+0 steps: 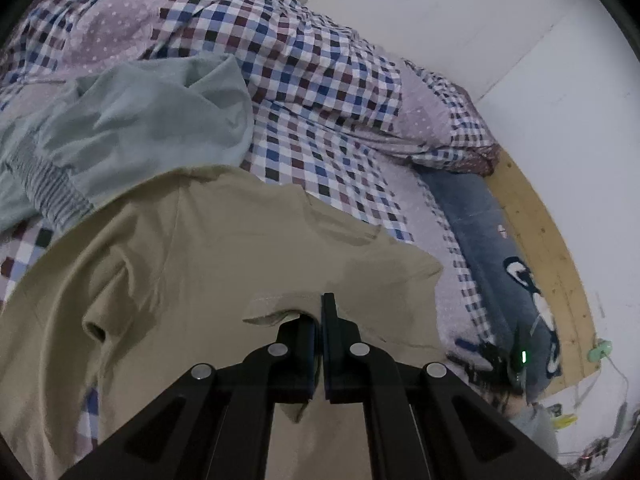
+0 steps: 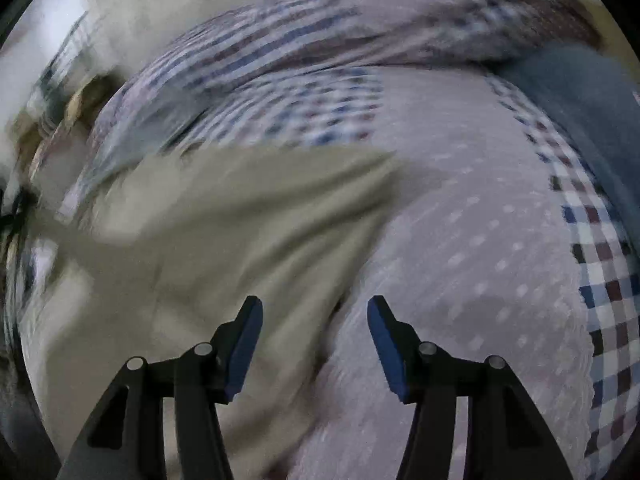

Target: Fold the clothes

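Observation:
A beige T-shirt (image 1: 208, 248) lies spread on the checked bedsheet (image 1: 320, 92). My left gripper (image 1: 322, 320) is shut on a fold of the beige T-shirt near its edge and lifts a flap of it. A pale green garment (image 1: 140, 120) lies crumpled behind the T-shirt. In the blurred right wrist view, my right gripper (image 2: 315, 312) is open and empty. It hovers over the edge of the beige T-shirt (image 2: 224, 216), where it meets the lilac dotted sheet (image 2: 472, 248).
A blue patterned pillow or blanket (image 1: 496, 248) lies along the bed's right side by a wooden frame (image 1: 548, 236). A white wall (image 1: 480, 12) stands behind. The checked duvet (image 1: 280, 40) is bunched at the back. Cables and a green-lit device (image 1: 524, 356) sit at the right.

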The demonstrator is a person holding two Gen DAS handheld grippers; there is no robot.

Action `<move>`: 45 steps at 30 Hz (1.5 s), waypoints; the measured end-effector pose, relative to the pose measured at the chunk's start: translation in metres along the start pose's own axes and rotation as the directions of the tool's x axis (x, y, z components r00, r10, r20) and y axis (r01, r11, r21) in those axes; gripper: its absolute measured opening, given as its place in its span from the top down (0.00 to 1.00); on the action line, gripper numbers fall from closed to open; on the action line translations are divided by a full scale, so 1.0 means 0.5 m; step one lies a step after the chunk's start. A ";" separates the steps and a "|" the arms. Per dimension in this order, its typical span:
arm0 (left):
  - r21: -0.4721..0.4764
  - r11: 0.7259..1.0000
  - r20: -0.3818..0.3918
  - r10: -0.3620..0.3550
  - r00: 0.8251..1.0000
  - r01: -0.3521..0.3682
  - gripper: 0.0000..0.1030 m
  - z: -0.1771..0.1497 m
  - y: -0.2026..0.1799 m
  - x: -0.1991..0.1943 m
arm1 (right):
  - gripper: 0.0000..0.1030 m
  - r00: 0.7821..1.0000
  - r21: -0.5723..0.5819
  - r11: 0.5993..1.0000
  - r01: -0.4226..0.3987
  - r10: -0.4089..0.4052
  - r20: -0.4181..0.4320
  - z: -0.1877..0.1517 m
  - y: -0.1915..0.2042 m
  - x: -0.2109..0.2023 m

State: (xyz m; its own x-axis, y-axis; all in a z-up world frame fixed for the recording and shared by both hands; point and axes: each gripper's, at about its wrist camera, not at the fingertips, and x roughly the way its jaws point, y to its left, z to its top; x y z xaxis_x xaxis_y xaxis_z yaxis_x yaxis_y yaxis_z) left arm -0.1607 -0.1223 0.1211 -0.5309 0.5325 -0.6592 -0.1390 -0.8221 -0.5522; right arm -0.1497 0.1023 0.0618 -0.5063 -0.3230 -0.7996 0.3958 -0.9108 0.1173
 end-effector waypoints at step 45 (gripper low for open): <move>-0.290 0.928 0.242 -0.165 0.956 0.233 0.27 -0.295 0.224 -0.066 | 0.66 0.941 -0.756 0.635 -0.156 -0.136 -0.309 0.223 0.514 0.284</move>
State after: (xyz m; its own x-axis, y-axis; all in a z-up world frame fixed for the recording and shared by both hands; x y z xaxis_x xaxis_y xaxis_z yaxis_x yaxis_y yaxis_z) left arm -0.0354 -0.2021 0.0056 -0.6873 0.5956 -0.4157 -0.0102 -0.5802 -0.8144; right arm -0.2054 -0.2062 0.0442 -0.2937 -0.1008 -0.9506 0.9100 -0.3338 -0.2458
